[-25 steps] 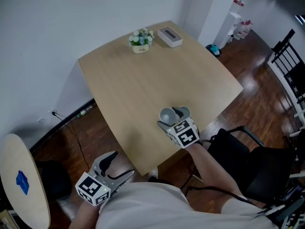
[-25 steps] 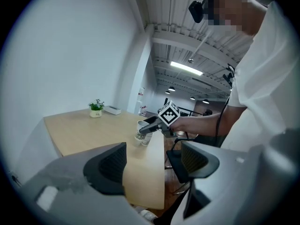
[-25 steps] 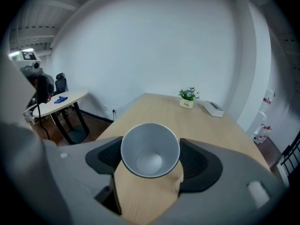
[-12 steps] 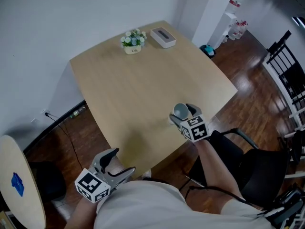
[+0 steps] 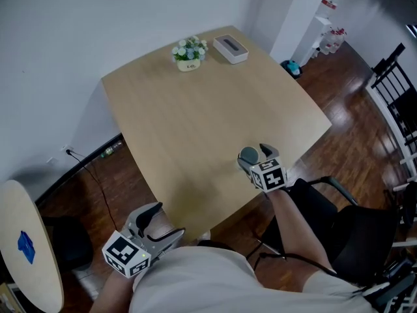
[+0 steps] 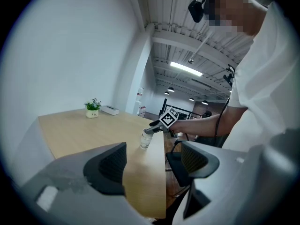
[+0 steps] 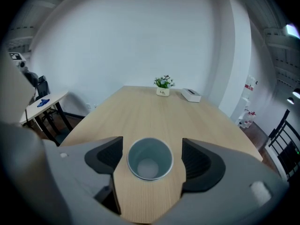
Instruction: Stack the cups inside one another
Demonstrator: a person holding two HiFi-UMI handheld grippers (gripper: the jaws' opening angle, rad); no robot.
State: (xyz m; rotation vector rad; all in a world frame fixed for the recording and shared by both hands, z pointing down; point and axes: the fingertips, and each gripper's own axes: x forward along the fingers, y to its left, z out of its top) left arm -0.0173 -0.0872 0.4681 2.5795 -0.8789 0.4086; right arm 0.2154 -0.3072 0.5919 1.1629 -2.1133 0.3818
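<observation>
A pale grey cup (image 5: 248, 154) stands upright near the right front edge of the wooden table (image 5: 195, 109). My right gripper (image 5: 254, 157) reaches in from that edge with a jaw on either side of the cup. In the right gripper view the cup (image 7: 150, 167) sits between the jaws with a thin gap on each side, so the right gripper (image 7: 150, 154) is open. The left gripper view shows the same cup (image 6: 146, 138) far off. My left gripper (image 5: 166, 222) hangs below the table's front corner, open and empty (image 6: 154, 161).
A small flower pot (image 5: 189, 51) and a white box (image 5: 230, 49) sit at the table's far edge. A black chair (image 5: 339, 220) stands by my right arm. A round side table (image 5: 26, 253) stands at lower left, and more chairs (image 5: 397, 77) at far right.
The right gripper and the cup between its jaws have shifted right along the table's front edge. The left gripper has stayed where it was.
</observation>
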